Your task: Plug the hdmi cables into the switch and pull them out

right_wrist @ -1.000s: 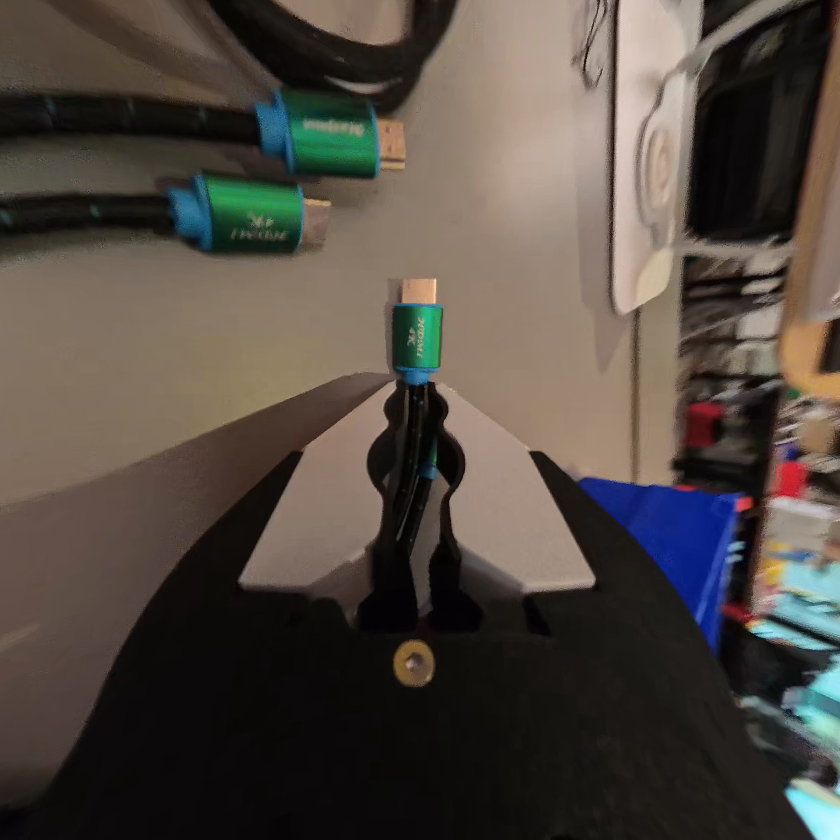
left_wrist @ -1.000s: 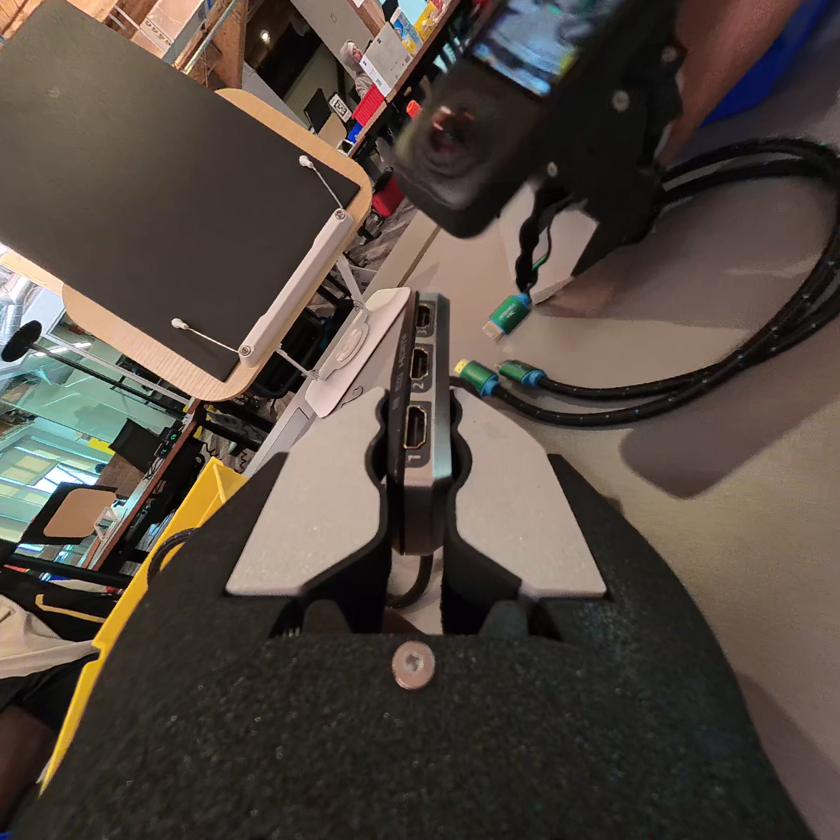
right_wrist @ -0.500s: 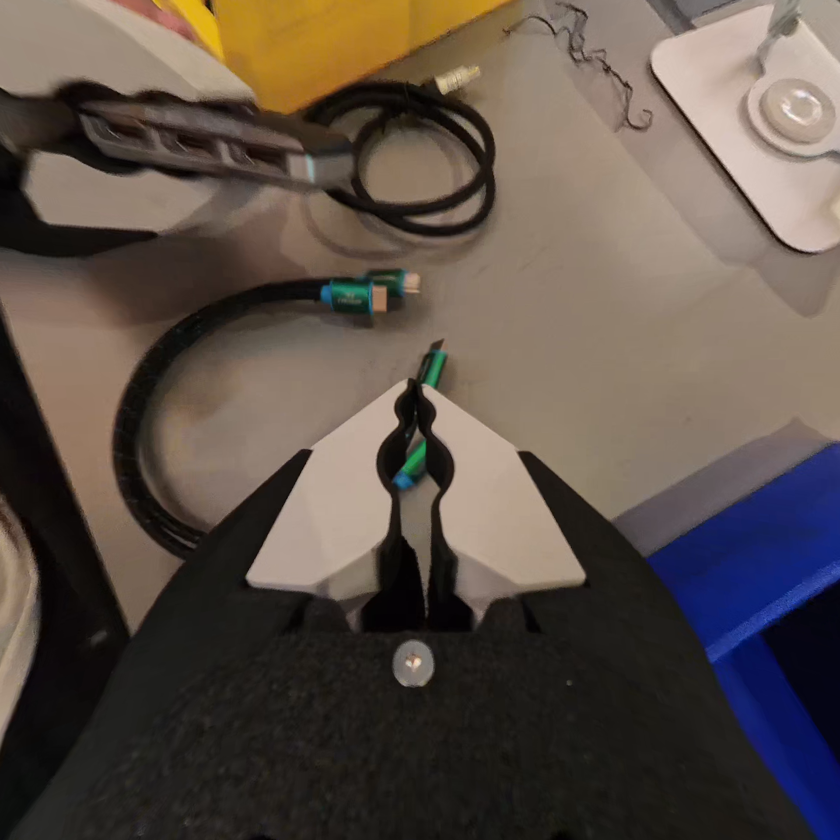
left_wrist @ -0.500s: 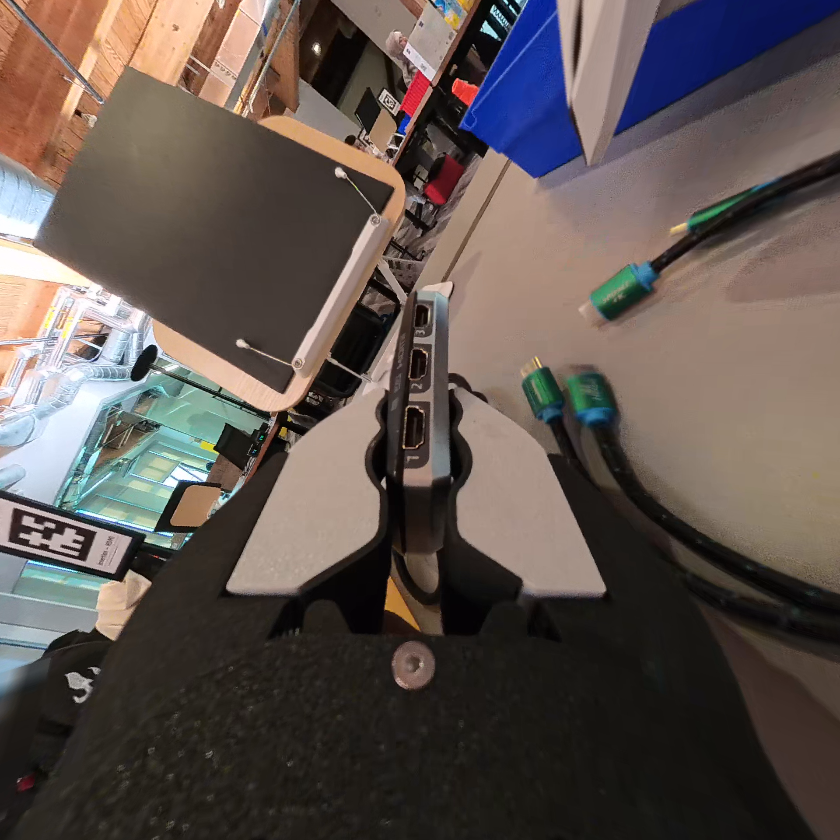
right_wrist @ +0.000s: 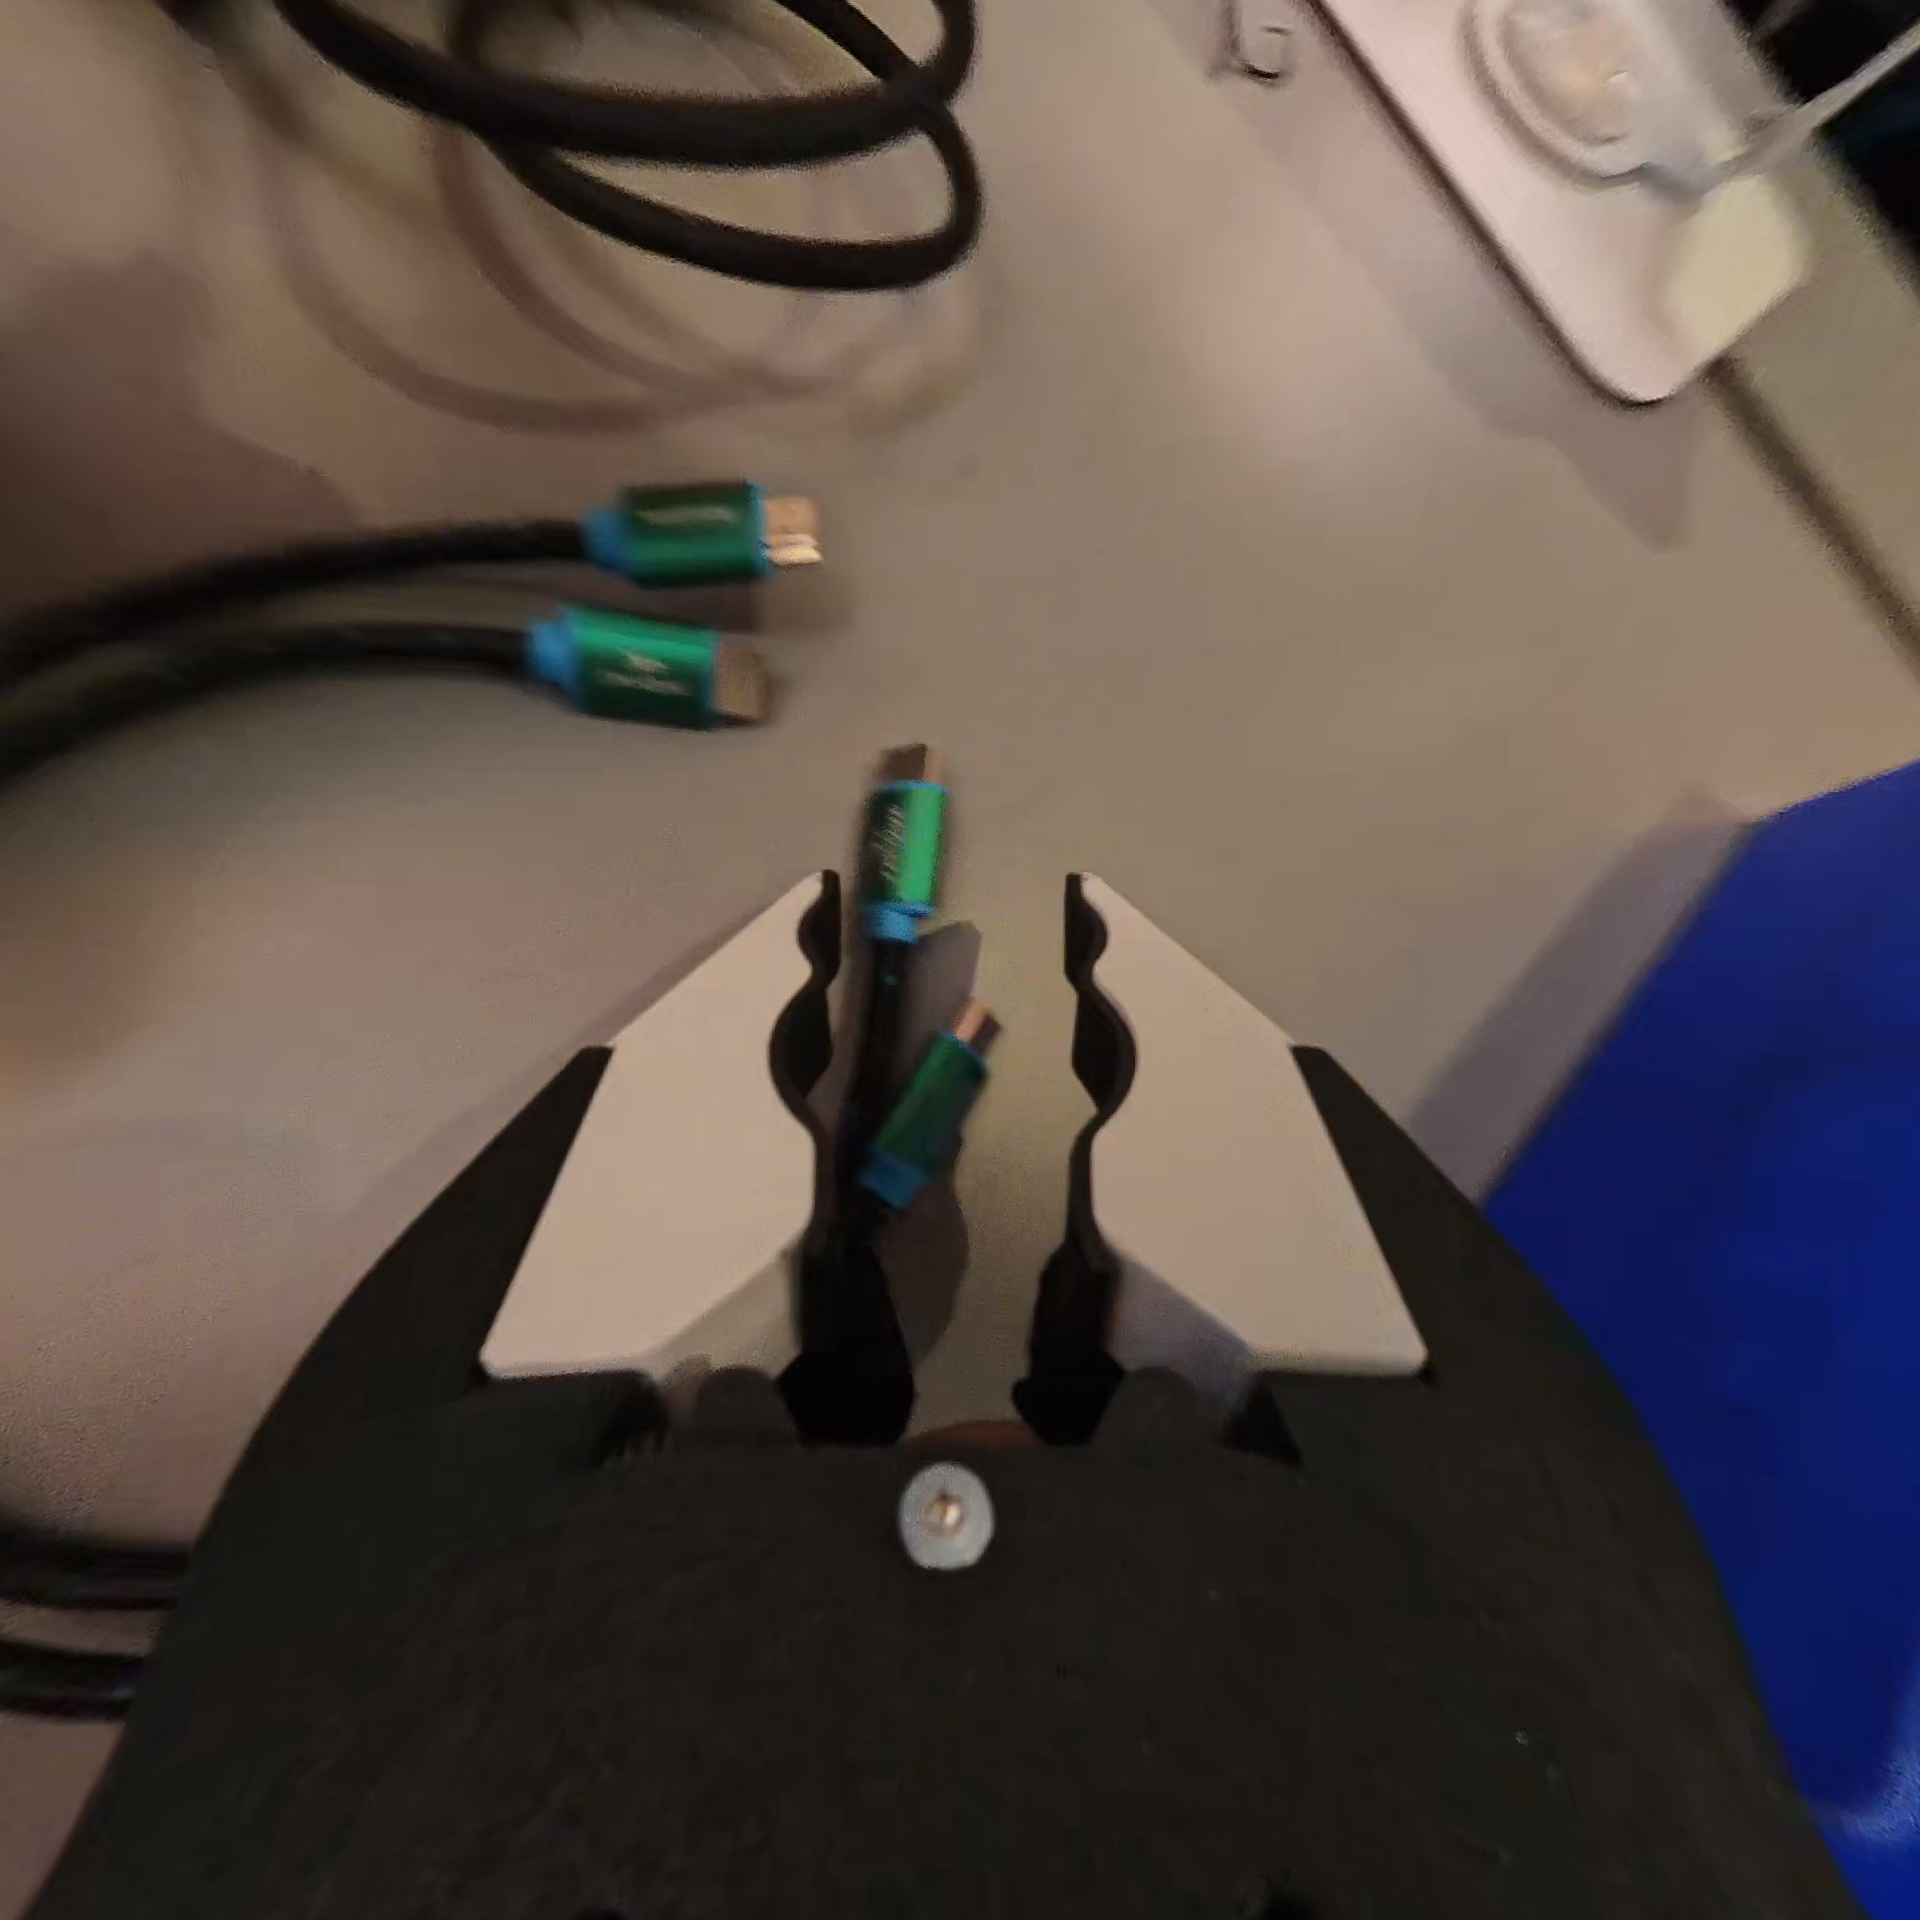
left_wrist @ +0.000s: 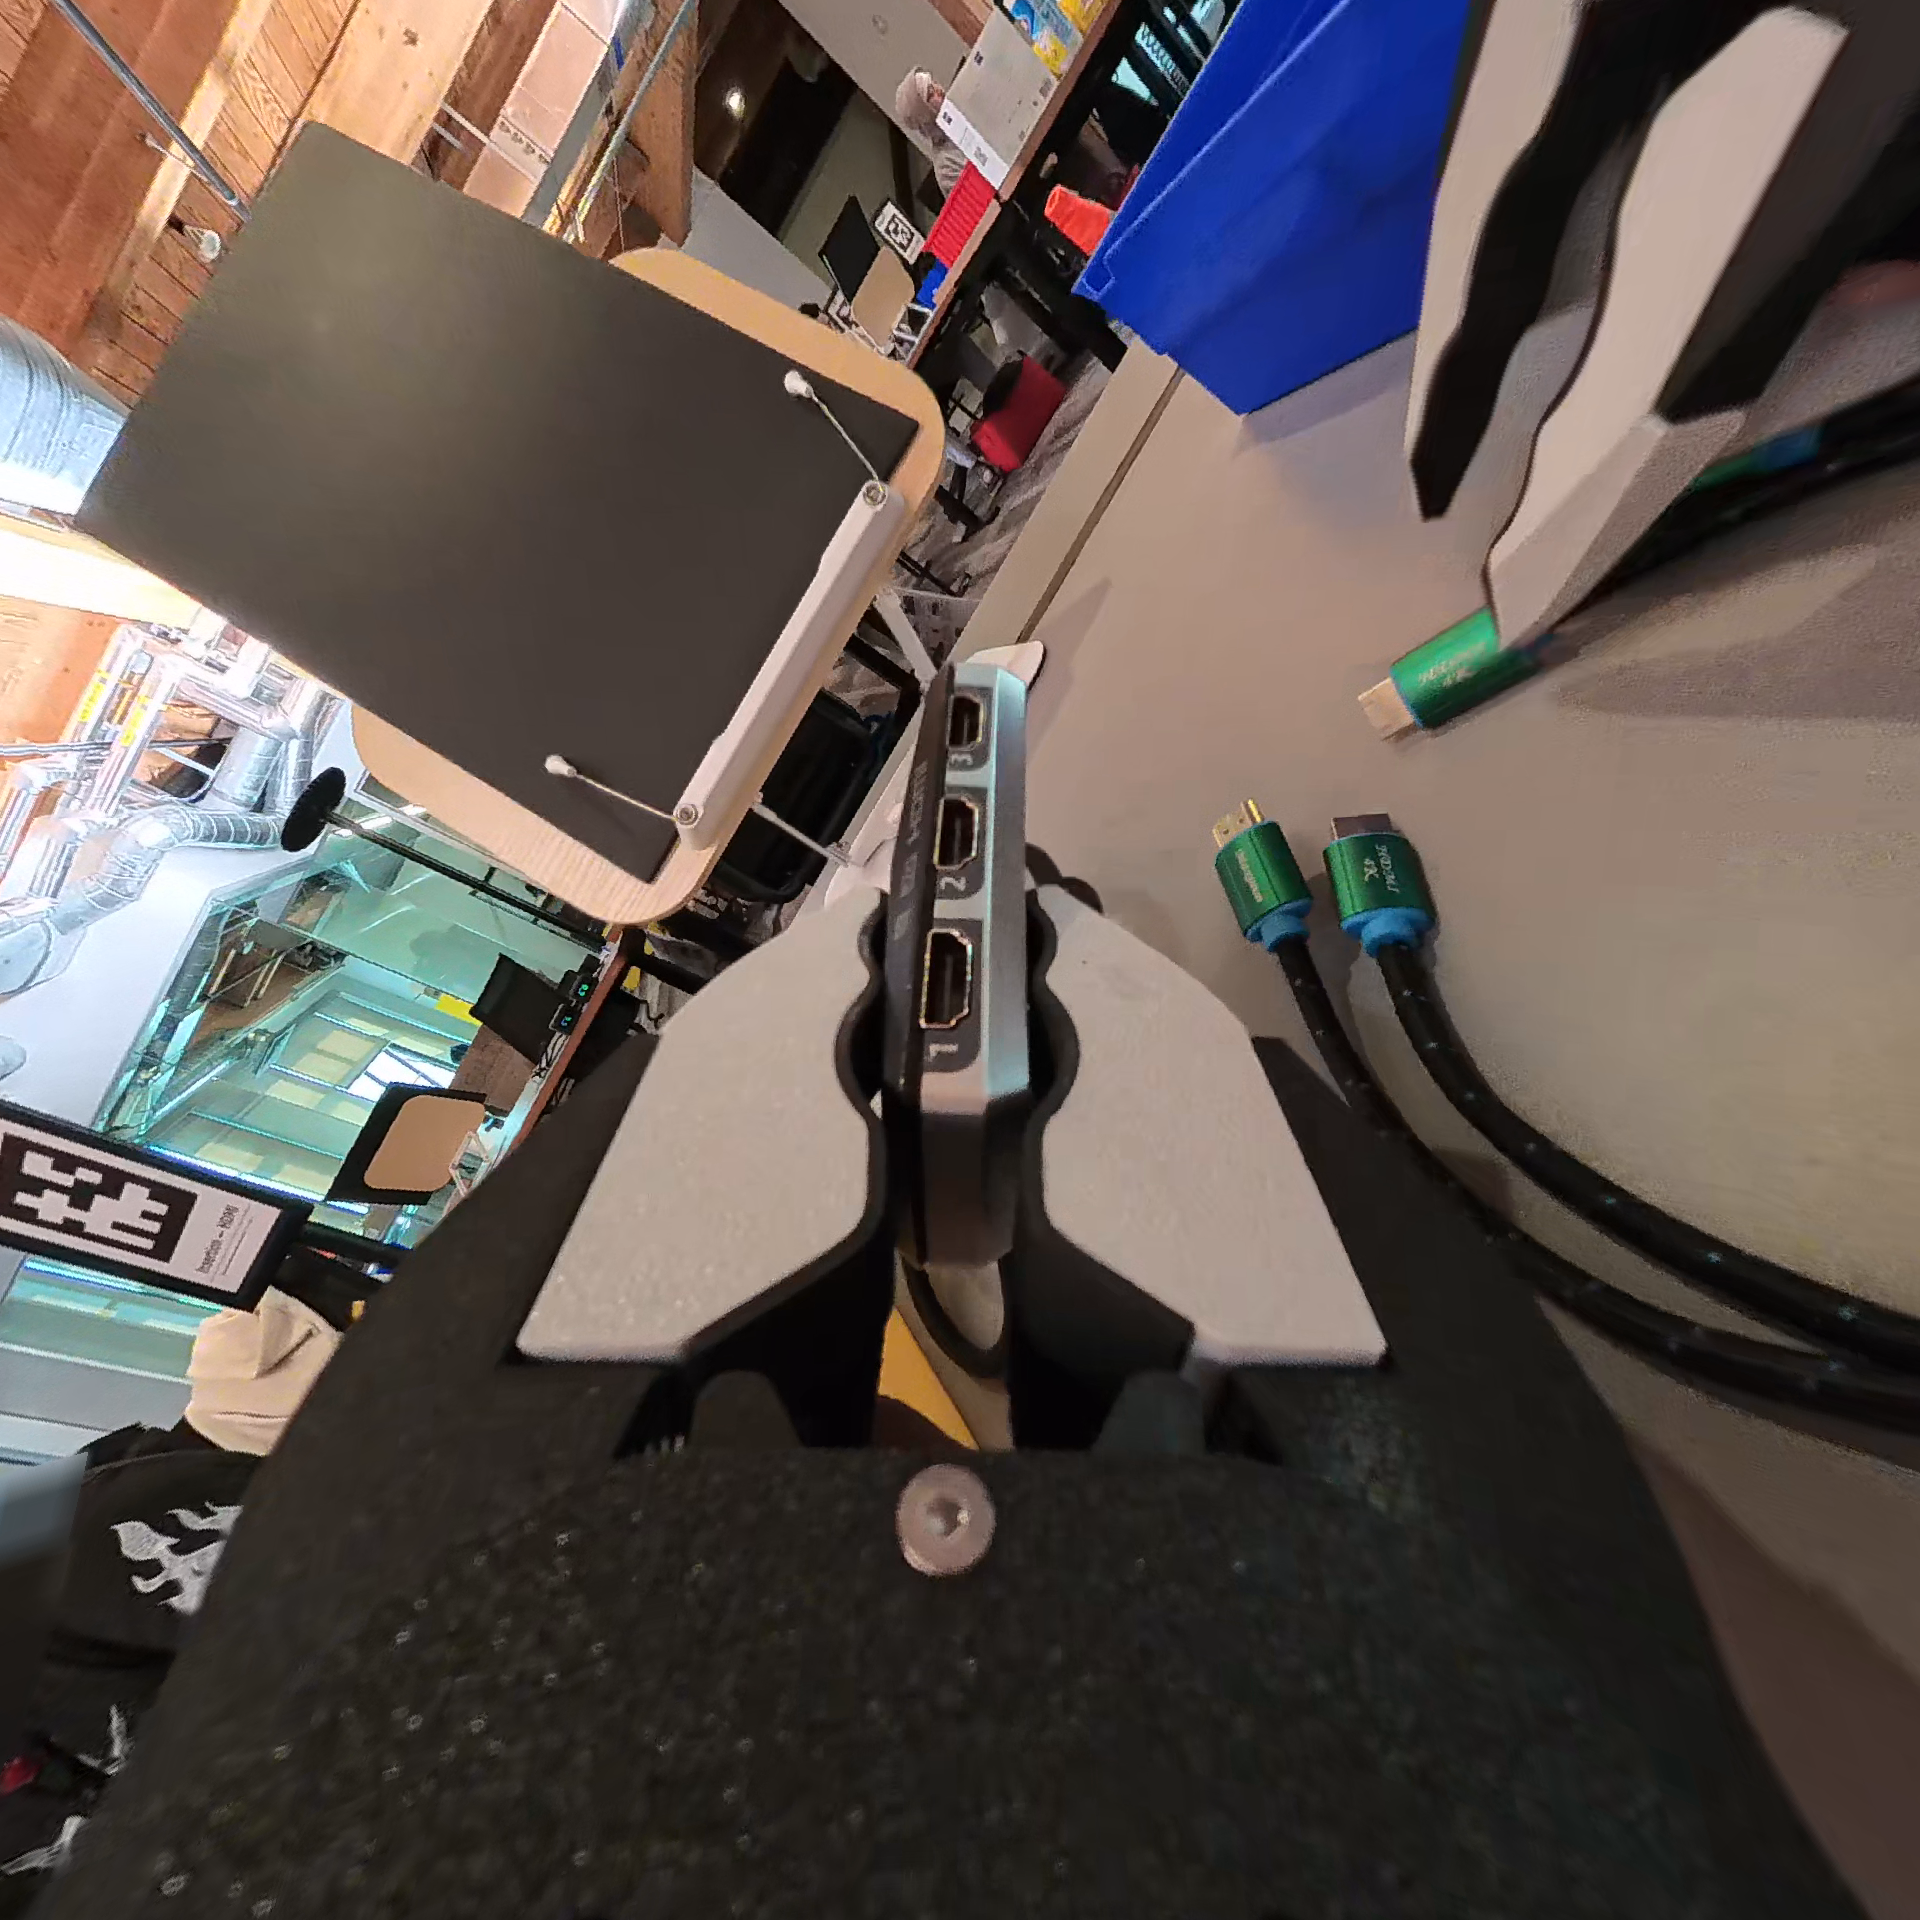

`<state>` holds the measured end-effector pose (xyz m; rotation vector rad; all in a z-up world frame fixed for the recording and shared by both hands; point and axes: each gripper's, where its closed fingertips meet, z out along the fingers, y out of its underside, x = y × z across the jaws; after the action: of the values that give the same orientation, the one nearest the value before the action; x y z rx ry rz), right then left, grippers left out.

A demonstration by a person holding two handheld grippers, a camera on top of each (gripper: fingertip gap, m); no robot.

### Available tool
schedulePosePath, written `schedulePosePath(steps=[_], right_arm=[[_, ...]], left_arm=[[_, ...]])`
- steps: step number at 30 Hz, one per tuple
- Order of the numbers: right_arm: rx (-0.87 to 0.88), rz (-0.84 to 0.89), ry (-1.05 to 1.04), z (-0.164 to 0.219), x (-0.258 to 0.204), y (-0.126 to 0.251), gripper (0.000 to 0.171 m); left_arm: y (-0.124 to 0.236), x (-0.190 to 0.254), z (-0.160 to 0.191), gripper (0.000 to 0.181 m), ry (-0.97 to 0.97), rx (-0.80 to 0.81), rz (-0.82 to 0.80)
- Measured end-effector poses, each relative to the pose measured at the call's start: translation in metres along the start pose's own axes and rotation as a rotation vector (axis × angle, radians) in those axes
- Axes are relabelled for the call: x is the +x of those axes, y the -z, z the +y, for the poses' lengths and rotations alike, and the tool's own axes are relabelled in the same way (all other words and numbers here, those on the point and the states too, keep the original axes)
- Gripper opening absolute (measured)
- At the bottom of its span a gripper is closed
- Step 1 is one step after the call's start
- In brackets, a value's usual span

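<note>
My left gripper [left_wrist: 956, 920] is shut on the grey HDMI switch [left_wrist: 971, 790], held on edge above the grey table with its three empty ports facing me. My right gripper [right_wrist: 951, 883] is open and low over the table. A green-ended HDMI plug [right_wrist: 902, 862] lies between its fingertips, close to the left finger. A second green plug [right_wrist: 925, 1101] lies further back between the jaws. Two more green plugs [right_wrist: 691, 530] [right_wrist: 634, 665] lie side by side to the left. In the left wrist view the right gripper [left_wrist: 1465, 561] stands over one plug [left_wrist: 1449, 670], with the two others [left_wrist: 1262, 878] [left_wrist: 1382, 883] nearer the switch.
A blue bin [right_wrist: 1714, 1143] stands to the right of my right gripper. A thin black cable [right_wrist: 727, 135] lies coiled at the back. A white stand base [right_wrist: 1558, 156] sits at the back right and carries a dark board [left_wrist: 499, 499] beside the switch. The left gripper's tips are roughly 15 cm from the right gripper's.
My right gripper has opened and let go of the HDMI cable, which now lies on the table between its jaws. My left gripper still holds the switch and has barely moved.
</note>
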<state>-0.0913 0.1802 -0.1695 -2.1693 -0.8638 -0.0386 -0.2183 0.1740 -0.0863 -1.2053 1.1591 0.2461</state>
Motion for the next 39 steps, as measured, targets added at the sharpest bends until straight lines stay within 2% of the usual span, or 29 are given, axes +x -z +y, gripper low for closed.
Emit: schedulePosePath(steps=[4, 6, 10, 14, 17, 19, 21, 23, 26, 29, 32, 36, 39], right_arm=[[-0.007, 0.047, 0.128, 0.010, 0.003, -0.001, 0.041], [0.005, 0.040, 0.135, 0.007, -0.002, -0.006, 0.033], [0.048, -0.077, -0.106, 0.004, -0.006, -0.014, 0.025], [0.068, -0.232, -0.267, 0.003, -0.016, -0.018, 0.037], [0.086, -0.284, -0.304, -0.003, -0.022, -0.018, 0.038], [0.087, -0.281, -0.311, -0.005, -0.022, -0.021, 0.031], [0.076, -0.266, -0.315, -0.006, -0.020, -0.024, 0.013], [0.079, -0.295, -0.336, -0.010, -0.020, -0.022, 0.012], [0.178, -0.363, -0.430, -0.033, -0.013, 0.004, 0.011], [0.211, -0.532, -0.566, -0.049, -0.015, 0.039, 0.010], [0.219, -0.783, -0.617, -0.060, -0.026, 0.073, 0.010], [0.288, -0.840, -0.559, -0.060, -0.011, 0.102, 0.010], [0.385, -0.941, -0.505, -0.065, -0.002, 0.143, 0.010]], left_arm=[[0.000, 0.001, 0.004, 0.022, -0.001, 0.000, 0.009], [-0.001, 0.003, 0.006, 0.022, -0.005, -0.004, 0.016], [0.000, 0.006, 0.006, 0.022, -0.026, -0.004, 0.024], [-0.001, 0.007, 0.007, 0.022, -0.027, -0.005, 0.033], [-0.002, 0.009, 0.008, 0.022, -0.032, -0.005, 0.039], [-0.003, 0.011, 0.008, 0.022, -0.038, -0.006, 0.045], [-0.004, 0.012, 0.008, 0.022, -0.047, -0.008, 0.048], [-0.004, 0.013, 0.008, 0.022, -0.051, -0.009, 0.048], [-0.004, 0.011, 0.007, 0.022, -0.050, -0.004, 0.043], [-0.003, 0.008, 0.006, 0.022, -0.046, 0.010, 0.034], [-0.002, 0.003, 0.003, 0.022, -0.034, 0.035, 0.013], [0.003, -0.004, -0.005, 0.022, -0.046, 0.091, -0.019], [0.004, -0.010, -0.007, 0.022, -0.030, 0.093, -0.044]])
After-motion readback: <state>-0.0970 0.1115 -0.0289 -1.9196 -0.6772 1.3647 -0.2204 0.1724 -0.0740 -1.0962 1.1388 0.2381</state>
